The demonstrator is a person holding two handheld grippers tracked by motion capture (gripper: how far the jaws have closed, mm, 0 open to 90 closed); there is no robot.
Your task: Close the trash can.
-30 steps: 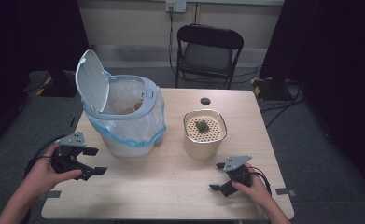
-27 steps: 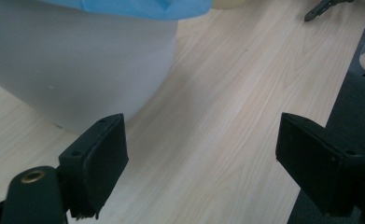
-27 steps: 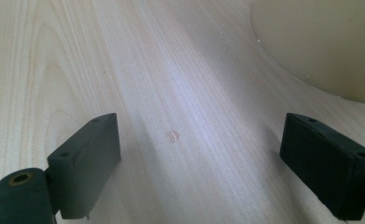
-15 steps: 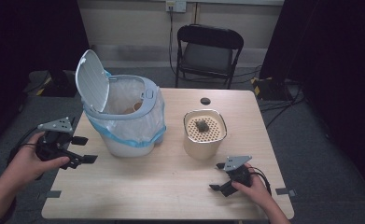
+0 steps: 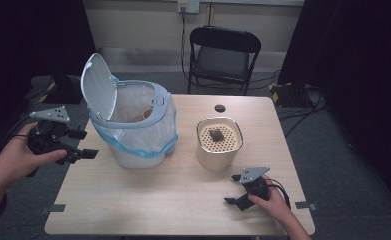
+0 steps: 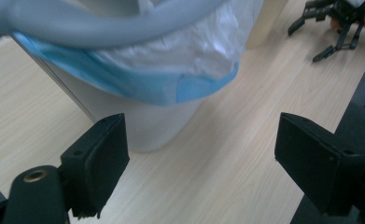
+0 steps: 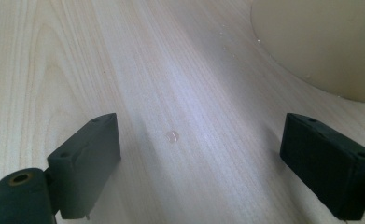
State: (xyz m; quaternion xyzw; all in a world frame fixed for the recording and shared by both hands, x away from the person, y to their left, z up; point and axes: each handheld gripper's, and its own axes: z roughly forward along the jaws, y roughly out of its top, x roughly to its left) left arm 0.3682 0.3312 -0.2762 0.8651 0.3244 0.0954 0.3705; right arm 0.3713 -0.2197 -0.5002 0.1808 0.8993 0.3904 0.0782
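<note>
right gripper (image 5: 239,189) rests on the table (image 5: 148,200) at about 5 o'clock, jaws spread wide with nothing between them; in the right gripper view only bare wood lies between its fingers (image 7: 84,163). left gripper (image 5: 80,144) is held in the air at 9 o'clock, off the table's left edge, jaws parted and holding nothing; in the left gripper view its fingers (image 6: 98,161) frame the base of the bin. cream canister (image 5: 219,143) stands at 3 o'clock of centre, just beyond the right gripper, a dark lump on its perforated top. white bin (image 5: 133,125) with blue-edged liner stands at 10 o'clock, lid (image 5: 97,85) raised. black chair (image 5: 223,55) stands beyond the table at 12 o'clock.
</note>
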